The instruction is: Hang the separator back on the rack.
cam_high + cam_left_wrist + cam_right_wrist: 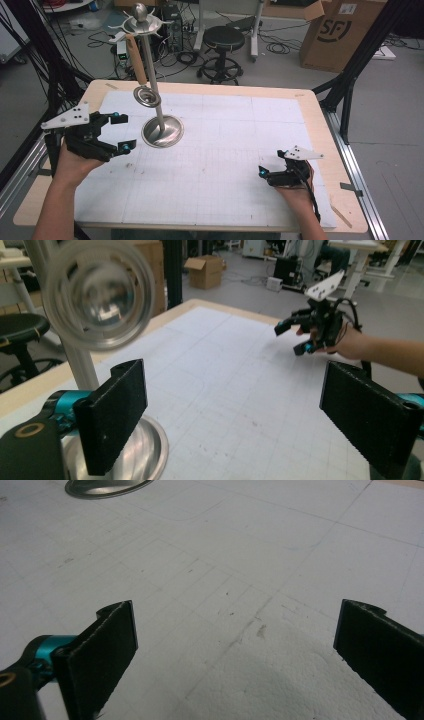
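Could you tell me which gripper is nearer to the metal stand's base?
Left. The left gripper is open just beside the stand's base, to its left. The right gripper is open too, far off toward the table's right side.

In the left gripper view the ring (pixel 98 292) on the metal stand (pixel 80 365) is blurred, and the stand's top is cut off by the upper edge. In the right gripper view the stand's base (pixel 105 487) is cropped at the top edge. In the high view the right gripper (pixel 270 175) is too small to judge its jaws.
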The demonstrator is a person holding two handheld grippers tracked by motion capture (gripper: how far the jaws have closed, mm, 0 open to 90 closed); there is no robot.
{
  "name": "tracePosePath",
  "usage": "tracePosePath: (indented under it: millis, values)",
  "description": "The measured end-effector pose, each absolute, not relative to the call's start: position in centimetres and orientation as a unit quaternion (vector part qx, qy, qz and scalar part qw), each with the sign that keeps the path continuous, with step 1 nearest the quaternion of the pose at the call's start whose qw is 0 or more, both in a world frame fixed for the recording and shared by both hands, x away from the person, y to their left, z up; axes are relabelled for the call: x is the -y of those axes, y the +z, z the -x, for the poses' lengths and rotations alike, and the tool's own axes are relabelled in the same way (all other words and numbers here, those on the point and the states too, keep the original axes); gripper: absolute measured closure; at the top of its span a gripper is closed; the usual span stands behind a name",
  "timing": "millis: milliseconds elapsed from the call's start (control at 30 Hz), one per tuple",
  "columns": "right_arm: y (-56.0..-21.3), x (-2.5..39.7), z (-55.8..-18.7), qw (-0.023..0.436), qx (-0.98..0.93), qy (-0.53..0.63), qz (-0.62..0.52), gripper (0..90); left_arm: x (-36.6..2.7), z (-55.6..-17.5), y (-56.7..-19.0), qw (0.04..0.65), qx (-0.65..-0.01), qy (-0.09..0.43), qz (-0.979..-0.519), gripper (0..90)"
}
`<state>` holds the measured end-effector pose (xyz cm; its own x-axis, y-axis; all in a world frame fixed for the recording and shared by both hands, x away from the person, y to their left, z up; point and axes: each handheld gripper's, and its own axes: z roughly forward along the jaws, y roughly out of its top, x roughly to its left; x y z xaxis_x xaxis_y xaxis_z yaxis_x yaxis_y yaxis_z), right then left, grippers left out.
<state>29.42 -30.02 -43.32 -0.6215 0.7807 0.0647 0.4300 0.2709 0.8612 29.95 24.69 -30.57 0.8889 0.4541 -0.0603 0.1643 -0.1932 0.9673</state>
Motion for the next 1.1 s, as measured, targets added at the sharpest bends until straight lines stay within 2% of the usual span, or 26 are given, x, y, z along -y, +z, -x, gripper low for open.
tracePosePath:
  millis: [567,1100]
  values:
    - [-43.3,30.0,-29.5,0.188,-0.772,0.47,-0.384,2.5,-24.9,-30.0,-34.5,0.604,-0.215,0.104,-0.76,8.9]
    - [-43.3,30.4,-29.9,0.179,-0.759,0.488,-0.391,2.5,-22.1,-31.2,-39.2,0.573,-0.219,0.088,-0.785,1.6]
